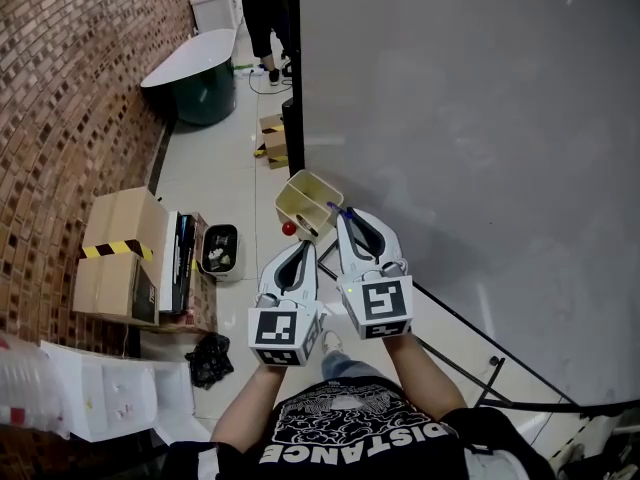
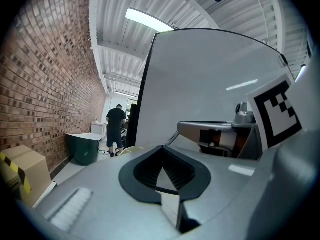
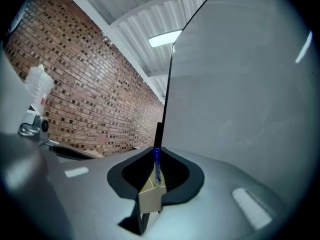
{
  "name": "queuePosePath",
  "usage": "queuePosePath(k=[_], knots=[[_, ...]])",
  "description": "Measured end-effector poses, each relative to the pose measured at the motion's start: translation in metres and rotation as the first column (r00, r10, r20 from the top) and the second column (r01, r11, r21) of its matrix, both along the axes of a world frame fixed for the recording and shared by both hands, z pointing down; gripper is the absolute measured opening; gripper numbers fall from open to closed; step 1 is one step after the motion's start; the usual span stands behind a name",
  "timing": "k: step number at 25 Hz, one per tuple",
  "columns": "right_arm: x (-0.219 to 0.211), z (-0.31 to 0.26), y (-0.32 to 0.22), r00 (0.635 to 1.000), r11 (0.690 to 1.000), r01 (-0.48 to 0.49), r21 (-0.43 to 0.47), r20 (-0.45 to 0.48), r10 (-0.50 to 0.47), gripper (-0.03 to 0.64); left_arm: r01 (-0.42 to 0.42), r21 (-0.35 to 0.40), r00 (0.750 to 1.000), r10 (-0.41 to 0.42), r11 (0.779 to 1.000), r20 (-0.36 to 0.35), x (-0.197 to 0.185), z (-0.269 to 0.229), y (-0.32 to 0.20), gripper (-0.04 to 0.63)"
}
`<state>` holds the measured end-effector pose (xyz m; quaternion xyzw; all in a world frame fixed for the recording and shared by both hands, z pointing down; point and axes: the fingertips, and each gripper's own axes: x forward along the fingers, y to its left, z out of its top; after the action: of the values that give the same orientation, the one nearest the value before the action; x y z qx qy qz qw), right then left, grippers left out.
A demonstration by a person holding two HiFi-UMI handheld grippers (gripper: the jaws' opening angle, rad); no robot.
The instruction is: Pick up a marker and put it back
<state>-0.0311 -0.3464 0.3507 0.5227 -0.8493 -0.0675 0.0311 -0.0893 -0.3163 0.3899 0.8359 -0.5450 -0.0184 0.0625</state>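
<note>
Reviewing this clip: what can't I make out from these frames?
- blue marker: the right gripper, shut on it, covers its barrel. The head view shows only a tip, so the cap state is unclear.
- pale yellow open box: in the head view, its inside is too small to read.
- small red round thing beside the box: in the head view, too small to identify.

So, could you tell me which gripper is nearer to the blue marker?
Right. The right gripper is shut on the blue marker; the left gripper is alongside, shut and empty, not touching it.
</note>
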Motion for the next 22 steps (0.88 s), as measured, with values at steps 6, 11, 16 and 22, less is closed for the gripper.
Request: queuePosePath(k=[6, 11, 16, 22], knots=[[-0.003, 0.014, -0.023, 1.000, 0.999, 0.008, -0.047, -0.014, -0.009, 0.034, 0.019, -0.008, 1.000, -0.019, 1.000, -0.003, -0.004, -0.002, -0.017, 0.006], [-0.005, 0.031, -0.037, 0.999, 0.997, 0.018, -0.079, -0.038, -0.021, 0.034, 0.031, -0.017, 1.000, -0.031, 0.999, -0.001, -0.004, 0.001, -0.025, 0.006], [-0.011, 0.049, -0.049, 0.998, 0.994, 0.022, -0.105, -0.058, -0.028, 0.035, 0.044, -0.029, 0.999, -0.044, 0.999, 0.000, -0.009, 0.006, -0.032, 0.006], [-0.014, 0.065, -0.062, 0.996, 0.992, 0.024, -0.123, -0.079, -0.034, 0.035, 0.049, -0.034, 0.999, -0.049, 0.998, 0.005, -0.009, 0.007, -0.040, 0.006]])
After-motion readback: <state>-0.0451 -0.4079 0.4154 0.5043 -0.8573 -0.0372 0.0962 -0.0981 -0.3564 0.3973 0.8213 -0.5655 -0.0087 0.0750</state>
